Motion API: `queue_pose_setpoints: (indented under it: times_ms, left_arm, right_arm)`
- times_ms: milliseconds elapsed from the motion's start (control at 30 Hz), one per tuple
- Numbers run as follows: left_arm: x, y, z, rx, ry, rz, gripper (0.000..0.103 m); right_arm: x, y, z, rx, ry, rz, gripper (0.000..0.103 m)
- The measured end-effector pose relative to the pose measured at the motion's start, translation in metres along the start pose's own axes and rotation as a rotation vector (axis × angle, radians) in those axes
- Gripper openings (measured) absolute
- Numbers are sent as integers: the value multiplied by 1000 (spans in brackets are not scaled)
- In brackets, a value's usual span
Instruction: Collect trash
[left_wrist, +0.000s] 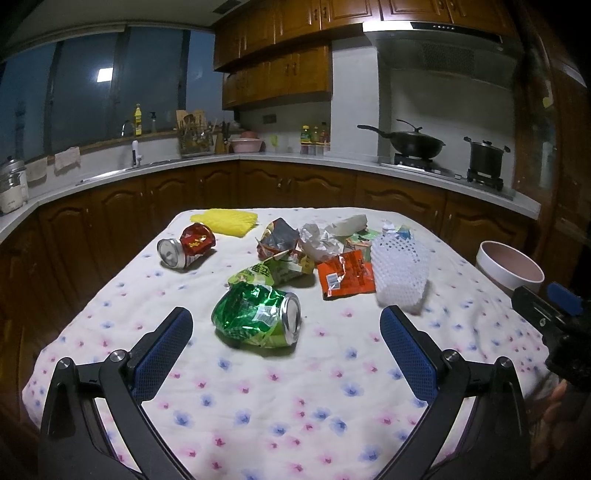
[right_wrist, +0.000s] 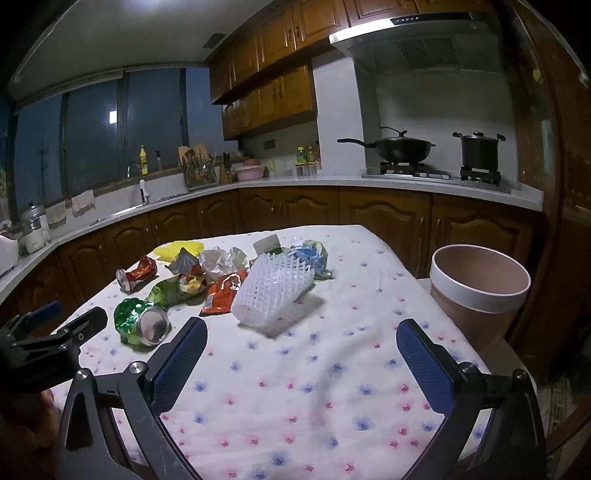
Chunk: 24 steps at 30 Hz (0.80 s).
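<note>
On the flowered surface (left_wrist: 295, 406), a crushed green can (left_wrist: 256, 319) lies just ahead of the released, empty left hand-held gripper (left_wrist: 286, 325); the right hand-held gripper (right_wrist: 301, 338) gapes behind white foam netting (right_wrist: 271, 291).

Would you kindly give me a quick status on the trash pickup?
Both claws open, empty: left claw, right claw. Crushed green can lies ahead of left. White foam net ahead of right. Bin at right, path unobstructed.

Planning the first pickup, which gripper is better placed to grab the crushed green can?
Left. The left gripper is open with the green can straight ahead between its fingers; the right gripper faces bare cloth.
</note>
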<state>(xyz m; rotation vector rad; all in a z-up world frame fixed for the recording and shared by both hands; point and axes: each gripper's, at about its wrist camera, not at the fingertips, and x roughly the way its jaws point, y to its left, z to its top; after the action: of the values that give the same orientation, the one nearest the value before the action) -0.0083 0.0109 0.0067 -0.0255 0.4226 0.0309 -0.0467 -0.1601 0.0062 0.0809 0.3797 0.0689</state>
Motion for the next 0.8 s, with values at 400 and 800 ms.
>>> queue_pose_setpoints:
  times_ms: [400,800]
  left_arm:
    - [2,2,0,-4,3,8,103]
    - [3,4,-1,-3,4,9,103]
  right_arm:
    - [0,4,5,-6,0,9,103]
    - [-1,3,3,-6,-2,8,103]
